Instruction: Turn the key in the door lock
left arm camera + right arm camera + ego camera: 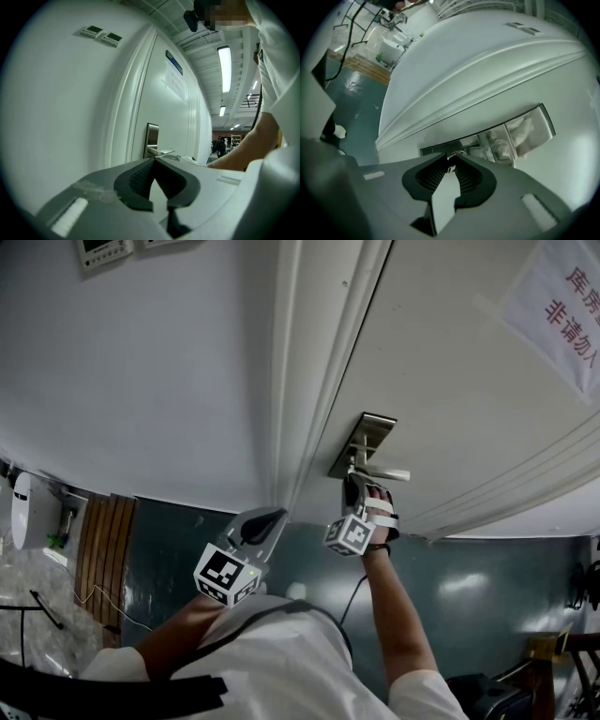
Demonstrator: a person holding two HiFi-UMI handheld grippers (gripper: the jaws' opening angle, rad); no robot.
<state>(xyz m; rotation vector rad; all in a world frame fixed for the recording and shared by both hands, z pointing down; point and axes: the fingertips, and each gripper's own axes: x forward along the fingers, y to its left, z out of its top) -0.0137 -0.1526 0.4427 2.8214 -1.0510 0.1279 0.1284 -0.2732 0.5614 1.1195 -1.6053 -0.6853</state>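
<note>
The white door (450, 362) carries a shiny metal lock plate (364, 442) with a lever handle (384, 473). My right gripper (354, 486) is pressed up to the lower end of that plate, just under the handle. In the right gripper view its tips (451, 159) pinch a small metal key (451, 166) that sticks into the plate (497, 140). My left gripper (267, 521) hangs back beside the door frame (300, 381), touching nothing. Its jaws (154, 161) meet at the tips with nothing between them, and the lock plate (151, 136) shows beyond.
A paper sign (562, 306) with red print hangs on the door at upper right. Two wall control panels (101, 35) sit on the white wall left of the frame. Wooden slats (101, 540) and a white appliance (33, 512) stand on the teal floor at left.
</note>
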